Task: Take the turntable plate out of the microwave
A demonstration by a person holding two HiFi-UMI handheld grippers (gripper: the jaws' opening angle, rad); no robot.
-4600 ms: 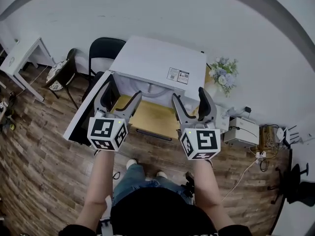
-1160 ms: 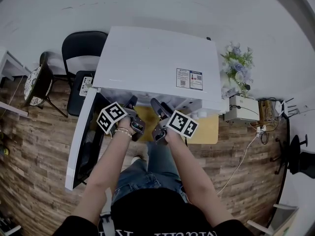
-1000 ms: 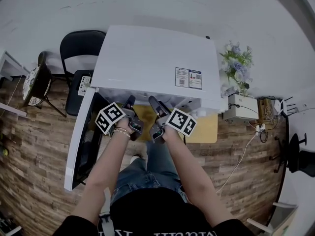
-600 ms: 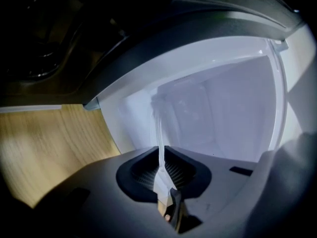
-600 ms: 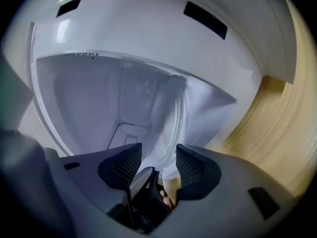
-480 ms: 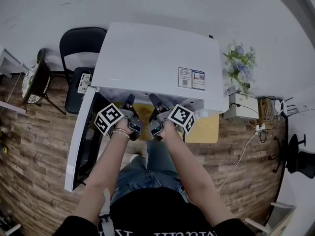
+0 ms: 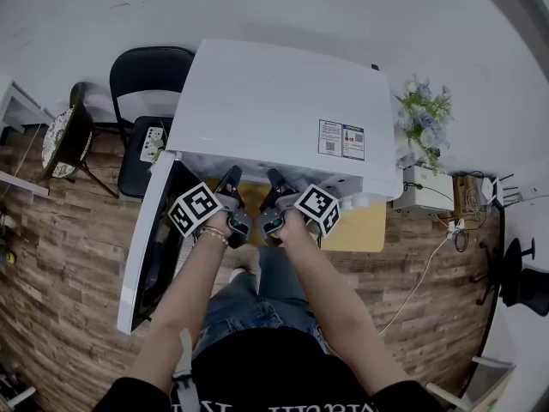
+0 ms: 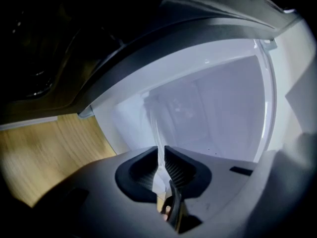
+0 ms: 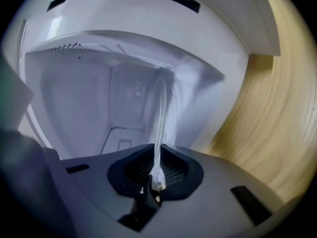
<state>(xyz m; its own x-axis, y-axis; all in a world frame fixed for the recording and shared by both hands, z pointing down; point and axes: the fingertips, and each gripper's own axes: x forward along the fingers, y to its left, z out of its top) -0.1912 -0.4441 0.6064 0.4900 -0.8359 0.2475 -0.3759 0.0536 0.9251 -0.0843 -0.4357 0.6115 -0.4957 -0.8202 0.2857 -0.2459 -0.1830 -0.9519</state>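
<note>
at the mouth of the white microwave (image 7: 274,110), the left claw (image 8: 159,158) and the right claw (image 9: 157,168) are reaching side by side into the cavity. between the left claw's ribbed pads the clear glass turntable plate (image 8: 157,133) is showing edge-on, and the jaws are sitting drawn together, clamping its rim. the right claw's jaws are closing, with the same plate's rim lying between them and the pads pressing on the glass. ahead of both claws the plate is stretching away into the pale cavity, with the back wall standing beyond it; from the head view the plate is hiding under the microwave's top. to the left of the left claw the microwave door (image 7: 146,247) is hanging swung open. below and to the right of the right claw the wooden worktop (image 7: 364,226) is carrying the microwave. farther right of the right claw, well apart, a bunch of flowers (image 7: 426,118) is standing near the wall, and a black chair (image 7: 150,80) is sitting off to the left beyond the left claw.
</note>
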